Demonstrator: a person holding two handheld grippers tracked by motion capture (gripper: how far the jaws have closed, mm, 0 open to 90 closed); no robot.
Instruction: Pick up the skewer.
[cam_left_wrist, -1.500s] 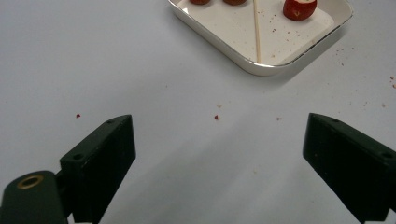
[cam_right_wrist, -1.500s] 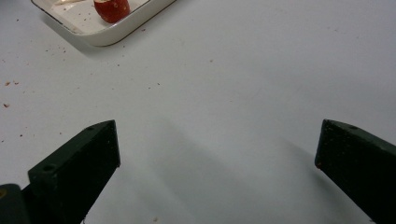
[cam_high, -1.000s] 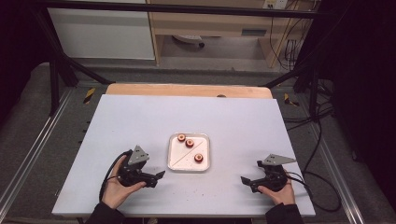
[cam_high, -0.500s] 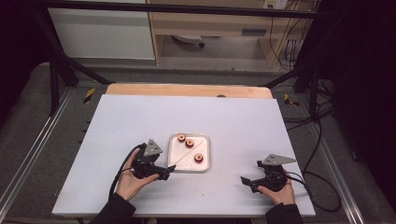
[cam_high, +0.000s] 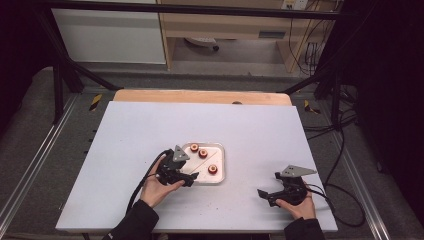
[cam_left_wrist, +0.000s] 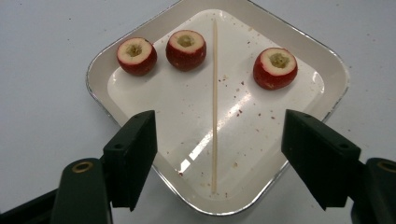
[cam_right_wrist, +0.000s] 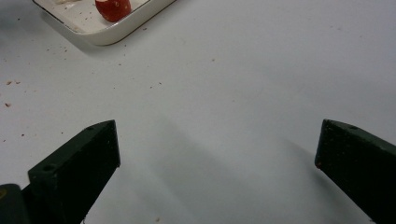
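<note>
The thin wooden stick (cam_left_wrist: 215, 98) lay down the middle of the white square tray (cam_left_wrist: 322, 65), between three cored red fruits (cam_left_wrist: 186, 49). To pick it up well, the left claw (cam_left_wrist: 217, 149) should drop straight over it. Its jaws, apart and empty, had just been closing around it.

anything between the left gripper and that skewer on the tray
Nothing visible. The left gripper, its jaws just closing in, stands open astride the skewer, which lies bare on the tray. The three hawthorn pieces sit farther up the tray, clear of the jaws.
</note>
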